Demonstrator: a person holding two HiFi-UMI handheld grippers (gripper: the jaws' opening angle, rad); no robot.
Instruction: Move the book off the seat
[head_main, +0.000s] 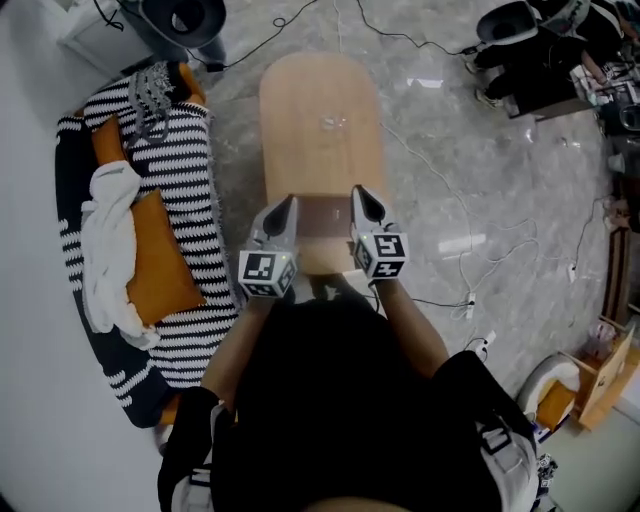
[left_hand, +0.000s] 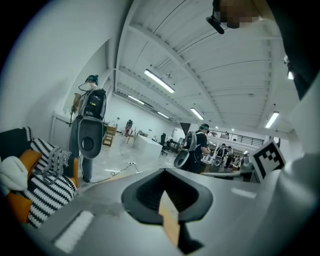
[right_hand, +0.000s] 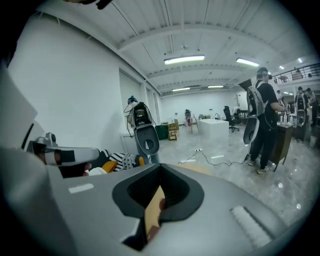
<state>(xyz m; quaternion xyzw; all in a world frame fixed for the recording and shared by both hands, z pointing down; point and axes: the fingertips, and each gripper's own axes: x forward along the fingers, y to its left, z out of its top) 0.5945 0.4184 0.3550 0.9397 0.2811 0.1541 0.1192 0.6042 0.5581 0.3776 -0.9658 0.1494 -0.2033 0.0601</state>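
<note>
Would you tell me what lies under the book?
The wooden seat shows beneath the book; the book covers the seat's near end, so that part cannot be seen.

Open hall: grey marbled floor (head_main: 500, 210) crossed by black cables (head_main: 440, 302); striped black-and-white sofa (head_main: 185, 190) at left; white wall (right_hand: 75, 100), ribbed ceiling (right_hand: 200, 30) with strip lights (right_hand: 184, 60).

The book (head_main: 325, 235) is between the left hand-held gripper (head_main: 283, 215) and the right hand-held gripper (head_main: 366, 206), over the seat (head_main: 322, 120); a sofa (head_main: 185, 170) lies left of it.
</note>
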